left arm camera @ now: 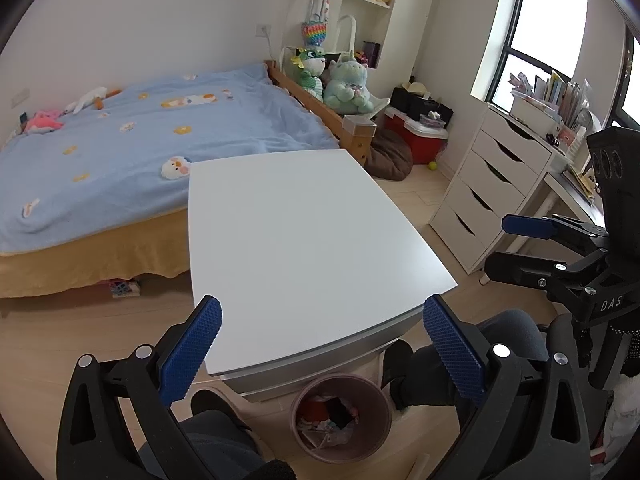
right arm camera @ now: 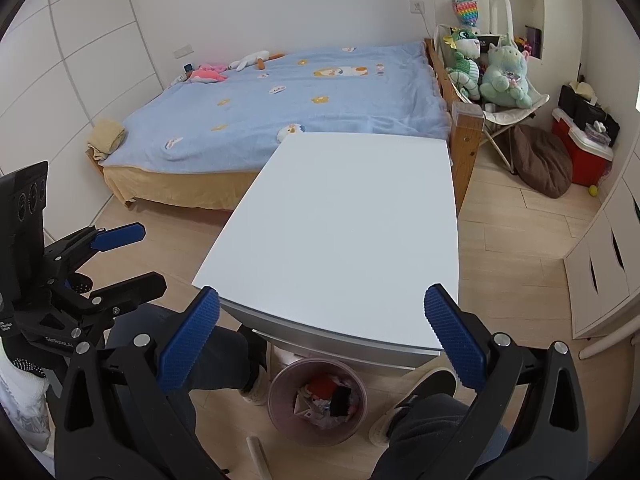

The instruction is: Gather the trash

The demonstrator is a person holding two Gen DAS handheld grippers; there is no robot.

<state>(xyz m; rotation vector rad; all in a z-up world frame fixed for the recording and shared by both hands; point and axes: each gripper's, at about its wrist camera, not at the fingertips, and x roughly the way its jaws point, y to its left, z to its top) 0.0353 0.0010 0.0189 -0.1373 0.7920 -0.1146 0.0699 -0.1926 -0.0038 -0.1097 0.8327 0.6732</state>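
A pink trash bin [left arm camera: 340, 420] stands on the floor under the near edge of the white table [left arm camera: 304, 240], between the person's feet; it holds crumpled trash. It also shows in the right wrist view [right arm camera: 318, 400]. The white table [right arm camera: 344, 232] top is bare. My left gripper [left arm camera: 320, 340] is open and empty, held above the table's near edge and the bin. My right gripper [right arm camera: 320, 336] is open and empty at the same height. Each gripper shows in the other's view, the right one [left arm camera: 516, 248] and the left one [right arm camera: 136, 256], both open.
A bed with a blue blanket [left arm camera: 140, 140] lies behind the table. Plush toys [left arm camera: 344, 88] sit on a chair by the bed's corner. A white drawer unit [left arm camera: 480, 196] stands at the right, with a red cooler [left arm camera: 416, 136] and a brown cushion [right arm camera: 540, 160] on the wooden floor.
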